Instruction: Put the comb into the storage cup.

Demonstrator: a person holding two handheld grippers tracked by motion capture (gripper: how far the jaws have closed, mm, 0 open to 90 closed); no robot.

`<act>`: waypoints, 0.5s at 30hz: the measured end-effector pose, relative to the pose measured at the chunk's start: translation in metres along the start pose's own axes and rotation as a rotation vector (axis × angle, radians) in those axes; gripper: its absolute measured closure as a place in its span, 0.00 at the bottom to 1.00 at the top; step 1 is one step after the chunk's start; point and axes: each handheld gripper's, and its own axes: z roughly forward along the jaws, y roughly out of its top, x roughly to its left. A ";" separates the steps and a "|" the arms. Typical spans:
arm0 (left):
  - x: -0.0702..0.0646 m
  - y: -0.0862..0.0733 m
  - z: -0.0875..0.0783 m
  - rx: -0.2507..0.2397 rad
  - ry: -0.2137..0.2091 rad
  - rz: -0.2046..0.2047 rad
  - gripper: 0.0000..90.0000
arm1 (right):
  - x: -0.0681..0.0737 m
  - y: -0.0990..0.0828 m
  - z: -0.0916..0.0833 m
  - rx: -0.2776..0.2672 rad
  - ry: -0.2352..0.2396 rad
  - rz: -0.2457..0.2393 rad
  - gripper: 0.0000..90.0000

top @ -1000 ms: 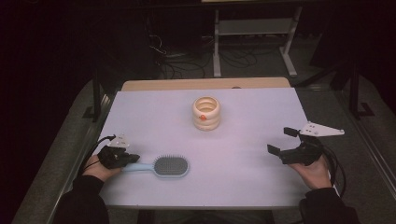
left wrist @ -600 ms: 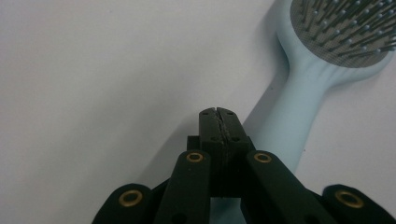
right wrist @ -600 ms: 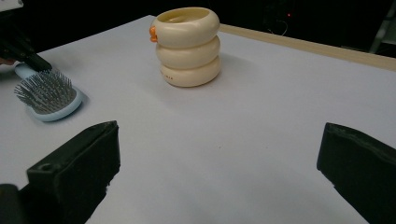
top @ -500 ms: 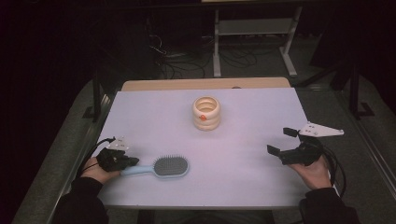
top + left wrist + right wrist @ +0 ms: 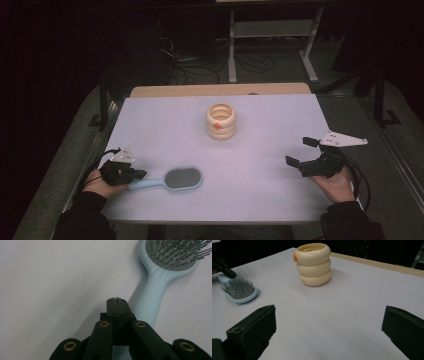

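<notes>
A light blue hairbrush [image 5: 170, 179] is laid flat on the pale lilac table [image 5: 260, 130], near its front left corner. An oval head is seen, set with a grey pad of thin bristles that are turned upward. The straight, slim handle is pointed toward the table's left edge, while the head is directed toward the middle. In the left gripper view the brush [image 5: 160, 277] is seen lying slantwise, its handle widening smoothly into the head. It is kept well apart from the cream ringed holder [image 5: 221, 121].
</notes>
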 end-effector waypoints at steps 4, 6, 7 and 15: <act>-0.003 0.003 -0.008 -0.009 0.015 0.018 1.00 | 0.000 0.000 0.000 -0.003 0.000 -0.001 0.00; -0.003 0.006 -0.012 -0.017 0.024 0.030 1.00 | 0.000 0.000 0.000 -0.002 0.002 -0.002 0.00; -0.004 0.007 -0.014 -0.026 0.032 0.035 1.00 | 0.000 0.000 0.000 -0.001 0.003 -0.002 0.00; -0.010 0.012 -0.020 -0.030 0.039 0.072 0.99 | 0.000 0.000 0.000 -0.001 0.007 -0.003 0.00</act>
